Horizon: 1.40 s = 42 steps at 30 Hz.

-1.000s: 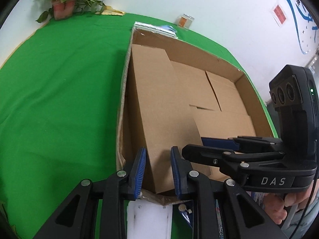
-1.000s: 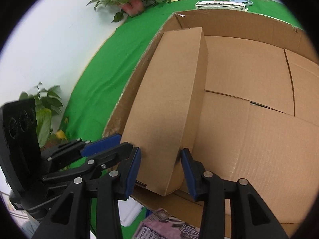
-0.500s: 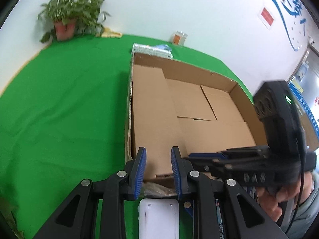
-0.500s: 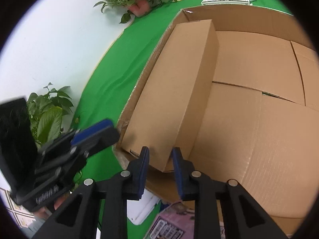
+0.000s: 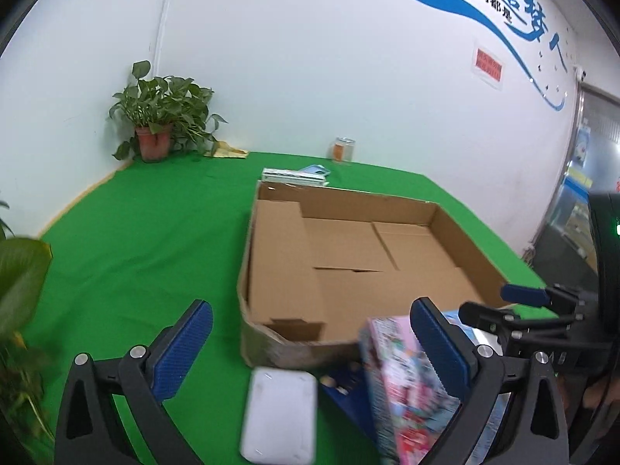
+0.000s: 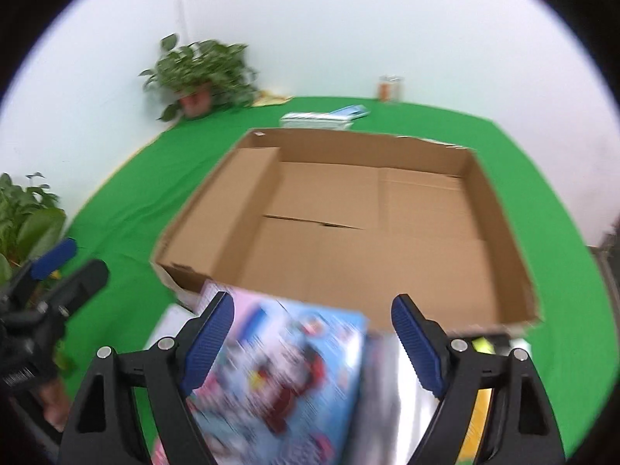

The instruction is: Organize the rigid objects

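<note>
Green cloth (image 5: pixel 135 255) is covering the table; white wall with blue lettering behind.

Left gripper (image 5: pixel 310 343): fingers are standing wide apart, gripping nothing. Its right blue pad (image 5: pixel 438 343) is sitting just beside the edge of a colourful printed box (image 5: pixel 403 383); contact cannot be told. A white flat case (image 5: pixel 279 410) is lying on the cloth between the fingers, below them.

Right gripper (image 6: pixel 312 335): also spread wide, nothing clamped. The printed box (image 6: pixel 286 372) is showing blurred between its fingers, tilted; a silvery item (image 6: pixel 391 399) is lying just right of it.

Beyond both tools, a large open cardboard tray (image 5: pixel 461 232) is resting on the cloth. A long plain carton (image 5: pixel 281 255) is lying inside it, flush along the tray's left wall.

Past the tray: stacked flat packages (image 5: pixel 294 174), a small jar (image 5: pixel 343 149) at the wall, a potted plant (image 5: pixel 159 124) in the far left corner.
</note>
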Motion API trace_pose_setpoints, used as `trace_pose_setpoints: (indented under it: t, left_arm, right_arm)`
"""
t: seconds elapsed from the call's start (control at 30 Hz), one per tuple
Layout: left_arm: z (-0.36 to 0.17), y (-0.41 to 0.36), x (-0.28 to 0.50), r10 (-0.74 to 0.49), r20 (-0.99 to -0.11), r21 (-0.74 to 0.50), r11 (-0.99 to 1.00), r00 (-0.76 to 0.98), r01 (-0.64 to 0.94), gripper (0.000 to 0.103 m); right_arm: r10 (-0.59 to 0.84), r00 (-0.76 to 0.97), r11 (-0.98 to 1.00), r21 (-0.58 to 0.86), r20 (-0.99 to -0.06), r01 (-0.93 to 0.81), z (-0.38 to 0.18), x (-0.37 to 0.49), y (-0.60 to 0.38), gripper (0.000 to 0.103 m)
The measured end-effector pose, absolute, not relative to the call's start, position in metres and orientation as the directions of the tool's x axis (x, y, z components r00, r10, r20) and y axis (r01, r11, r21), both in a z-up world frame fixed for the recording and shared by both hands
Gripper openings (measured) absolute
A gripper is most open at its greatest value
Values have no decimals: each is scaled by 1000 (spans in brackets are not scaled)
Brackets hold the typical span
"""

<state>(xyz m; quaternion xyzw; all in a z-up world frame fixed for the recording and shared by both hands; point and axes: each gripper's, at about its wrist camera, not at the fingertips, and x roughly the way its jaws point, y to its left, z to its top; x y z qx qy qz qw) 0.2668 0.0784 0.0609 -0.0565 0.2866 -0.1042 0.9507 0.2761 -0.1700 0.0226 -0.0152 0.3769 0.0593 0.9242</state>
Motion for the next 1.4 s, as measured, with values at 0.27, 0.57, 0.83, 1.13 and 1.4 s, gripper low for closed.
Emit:
trace_pose_setpoints:
  t: [0.27,0.57,0.83,1.13,1.4]
  left_arm:
    - [60,35,212,-288,-535,-185,957,794,223,31]
    - [54,2,186,-303,-544,-199,952,782,231,103]
    - [41,6,196,-322,-608,-248,945,725,212,103]
    - [5,23,226,-444,-687,-396,892,575,217,102]
    - [-26,22,242,-506,-716,-466,859,481,211,98]
  right_arm:
    - [35,778,996,-45,-627,-81,19,214,-189,63]
    - [99,784,989,-26,-613,-146,7,177,-205,91]
    - [244,783,969,106,-572,-225,5,168,-218,103]
    - [486,647,864,213,-587,-456,-10,157,-193,103]
    - [452,607,877,203,-653,-434,-21,182,-168,103]
